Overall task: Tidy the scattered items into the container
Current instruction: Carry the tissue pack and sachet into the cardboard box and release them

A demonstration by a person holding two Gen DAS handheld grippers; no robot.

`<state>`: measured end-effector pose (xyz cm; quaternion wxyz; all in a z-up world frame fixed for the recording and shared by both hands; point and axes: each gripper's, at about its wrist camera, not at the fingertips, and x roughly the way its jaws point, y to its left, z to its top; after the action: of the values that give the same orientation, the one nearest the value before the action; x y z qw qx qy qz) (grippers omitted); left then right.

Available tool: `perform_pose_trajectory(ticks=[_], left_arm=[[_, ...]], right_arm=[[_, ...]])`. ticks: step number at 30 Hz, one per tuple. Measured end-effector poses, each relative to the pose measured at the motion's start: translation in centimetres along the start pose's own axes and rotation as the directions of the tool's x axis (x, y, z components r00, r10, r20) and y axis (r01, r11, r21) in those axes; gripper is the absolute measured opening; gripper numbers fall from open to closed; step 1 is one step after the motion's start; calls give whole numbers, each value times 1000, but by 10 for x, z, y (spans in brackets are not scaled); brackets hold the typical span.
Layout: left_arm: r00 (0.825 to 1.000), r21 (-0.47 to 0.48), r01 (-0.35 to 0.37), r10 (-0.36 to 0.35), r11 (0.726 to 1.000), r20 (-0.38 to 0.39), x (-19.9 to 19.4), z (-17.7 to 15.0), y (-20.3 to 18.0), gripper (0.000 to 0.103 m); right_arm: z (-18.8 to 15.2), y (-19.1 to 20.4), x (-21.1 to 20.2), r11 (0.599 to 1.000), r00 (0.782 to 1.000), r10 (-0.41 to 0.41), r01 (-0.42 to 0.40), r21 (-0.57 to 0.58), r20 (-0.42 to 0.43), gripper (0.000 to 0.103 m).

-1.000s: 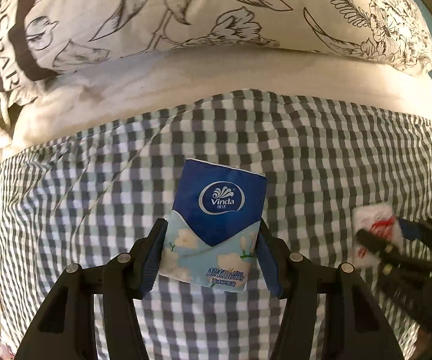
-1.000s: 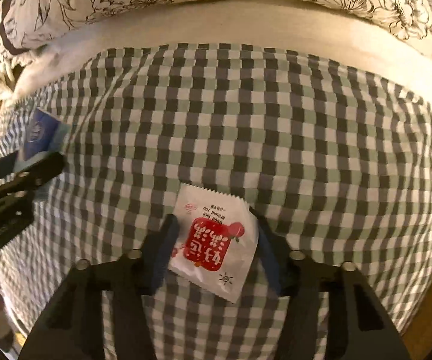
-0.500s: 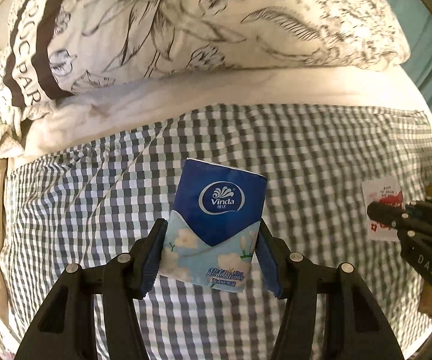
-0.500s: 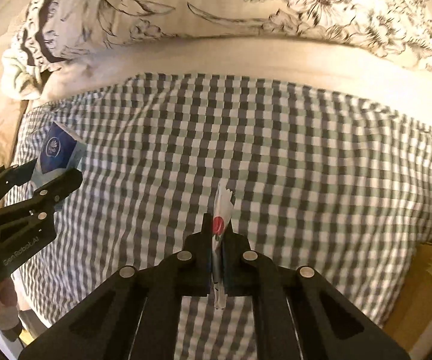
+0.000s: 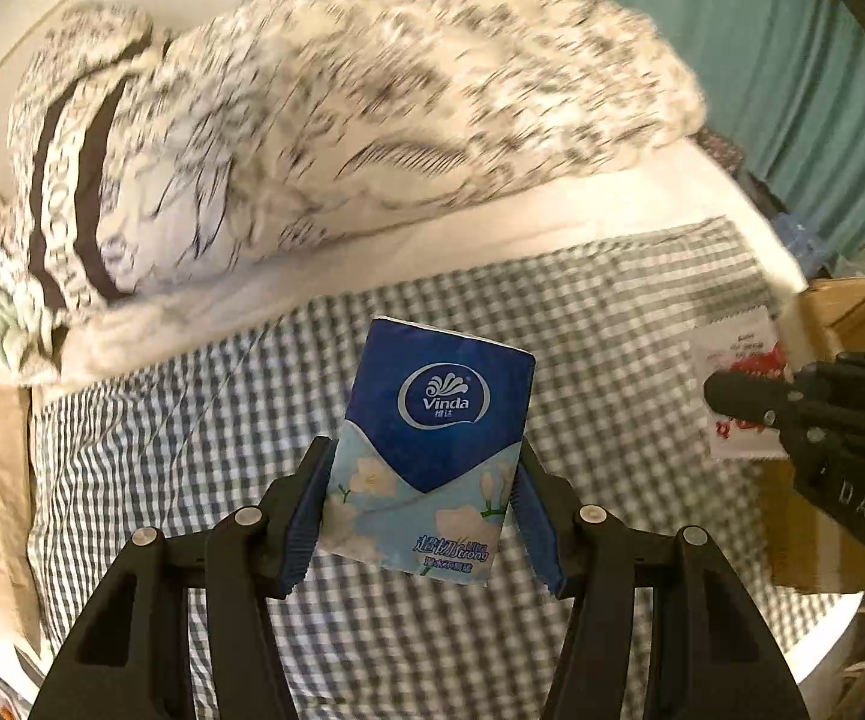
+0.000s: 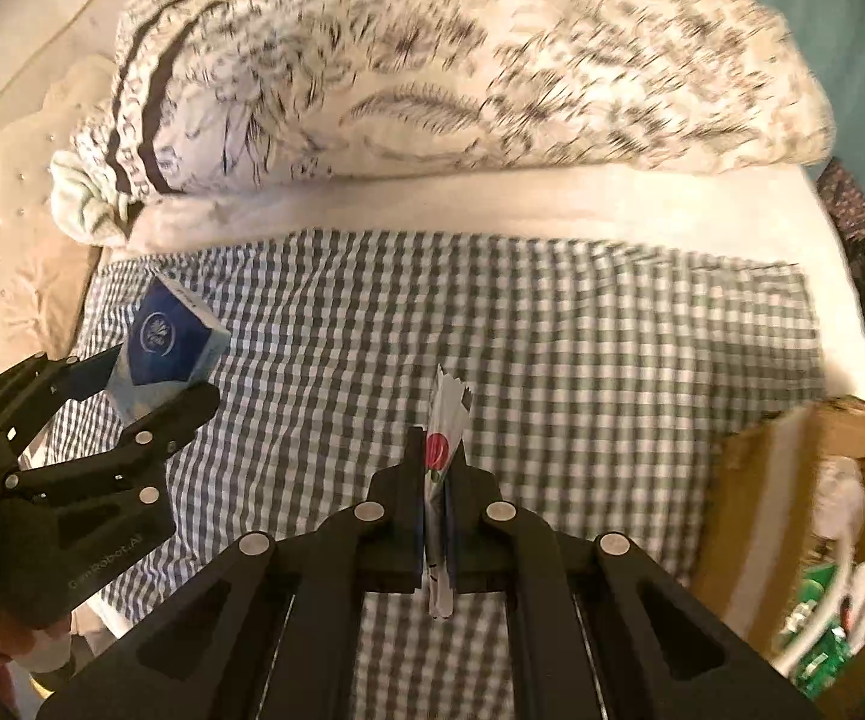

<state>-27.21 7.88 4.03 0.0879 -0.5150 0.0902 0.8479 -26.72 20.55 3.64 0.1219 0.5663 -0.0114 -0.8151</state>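
- Tissue pack (image 5: 432,456) clamped between left gripper (image 5: 423,507) pads, centre frame, above checked cloth (image 5: 582,324).
- Sachet (image 6: 443,480) pinched edge-on in right gripper (image 6: 435,516); cardboard box (image 6: 792,516) lower right.

Dim warm indoor light, motion blur smearing the floral duvet (image 5: 324,120) and cardboard box (image 6: 792,516), fisheye bending with dark vignetted corners, nearby grippers sharp
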Motion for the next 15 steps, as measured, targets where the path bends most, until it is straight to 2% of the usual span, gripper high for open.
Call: perform_pose_trajectory(ticks=[8,15], left_arm=[[995,94,83,-88,992,50,-43,8,-83,58],[981,200,165,-182,966,72,-66,18,-172,58]], right_arm=[[-36,-51,-76,998,997,-28,24,56,71,4],[-70,-115,-127,987,990,-89,72,145,110,4]])
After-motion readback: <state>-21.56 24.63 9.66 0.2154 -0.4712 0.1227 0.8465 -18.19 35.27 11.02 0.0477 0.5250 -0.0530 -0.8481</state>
